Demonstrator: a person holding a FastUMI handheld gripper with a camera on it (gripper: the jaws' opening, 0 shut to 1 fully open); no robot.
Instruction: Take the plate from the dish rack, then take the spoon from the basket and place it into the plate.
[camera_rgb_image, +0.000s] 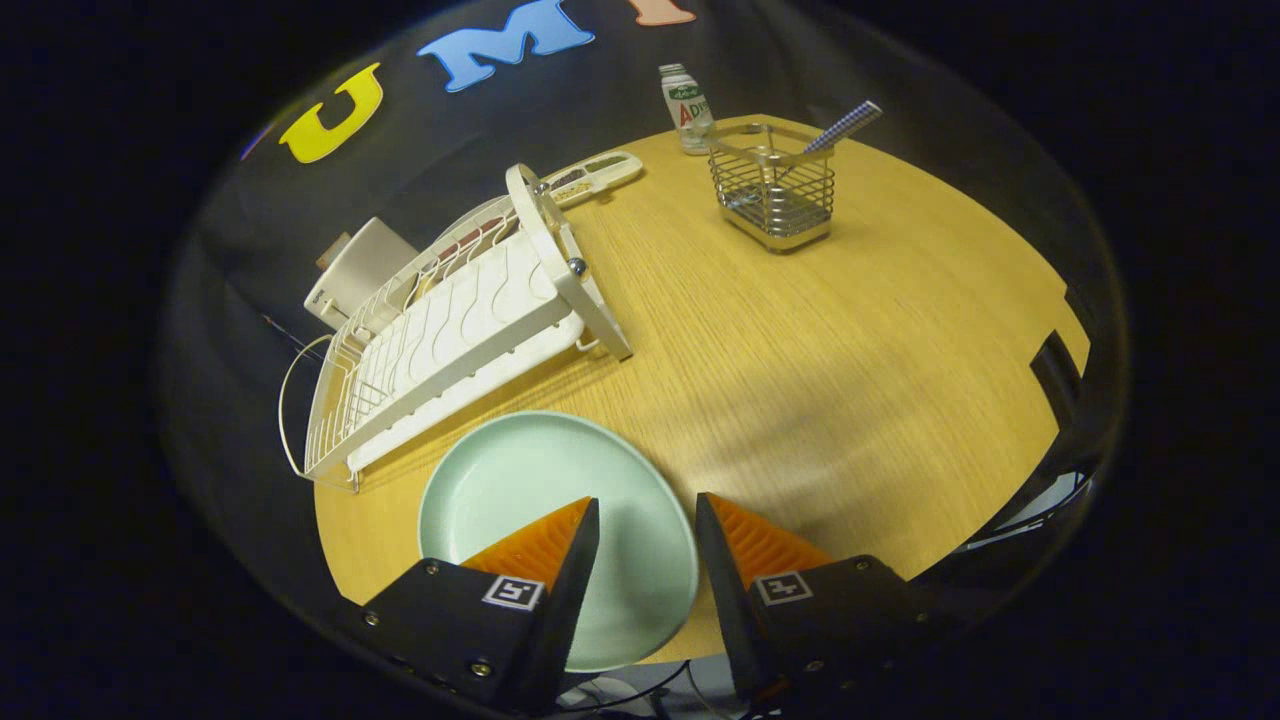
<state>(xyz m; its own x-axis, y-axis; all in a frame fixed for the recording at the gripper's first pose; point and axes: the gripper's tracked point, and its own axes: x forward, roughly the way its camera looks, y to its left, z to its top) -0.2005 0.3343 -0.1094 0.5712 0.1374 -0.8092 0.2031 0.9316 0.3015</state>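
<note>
A pale green plate (520, 490) lies flat on the wooden table (850, 350), in front of the white dish rack (450, 330). My gripper (647, 500) hovers over the plate's right half, open, with the plate's rim showing in the gap between the fingers; neither finger presses on it. Far beyond the fingers stands a wire basket (773, 195), and the spoon (843, 126) leans in it with its checked handle sticking out to the right.
A small white bottle (687, 108) stands behind the basket. A long white tray (597, 175) and a white box (360, 270) lie behind the rack. A dark chair back (1060, 375) stands at the table's right edge.
</note>
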